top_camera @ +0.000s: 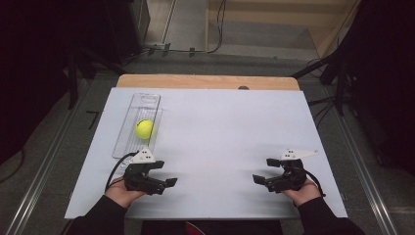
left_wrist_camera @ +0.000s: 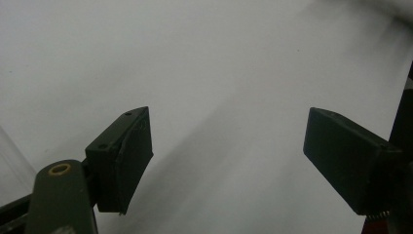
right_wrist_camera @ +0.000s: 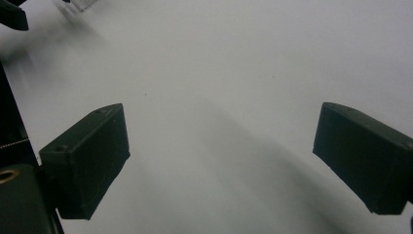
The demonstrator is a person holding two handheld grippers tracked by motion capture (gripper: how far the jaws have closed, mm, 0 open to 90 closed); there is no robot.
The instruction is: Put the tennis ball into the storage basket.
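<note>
Yellow ball (top_camera: pixel 144 129) resting inside the clear tray (top_camera: pixel 147 99) at the far left of the white table (top_camera: pixel 225 127), about midway along the tray's length, tray long axis running away from the person toward the far edge. Left gripper (top_camera: pixel 165 174) held low at the near left, just beyond the tray's near end, jaws well apart with nothing between them, bare white surface showing in the gap in the left gripper view (left_wrist_camera: pixel 226 161). Pointing inward toward the table's middle rather than at the ball, so ball lying ahead and slightly to the outer side of that hand, farther up the table. Right gripper (top_camera: pixel 263 170) at the near right, likewise spread wide and empty, bare table between the jaws in the right gripper view (right_wrist_camera: pixel 221 161), facing inward toward the left one and well apart from it. Well apart from the tray too, with most of the table's width between. Left hand plainly the nearer one to the ball. Likely needing a turn of the wrist toward the far edge and a reach forward over the tray's near rim, coming down on the ball from above, since the tray's low walls flank it on both long sides
</note>
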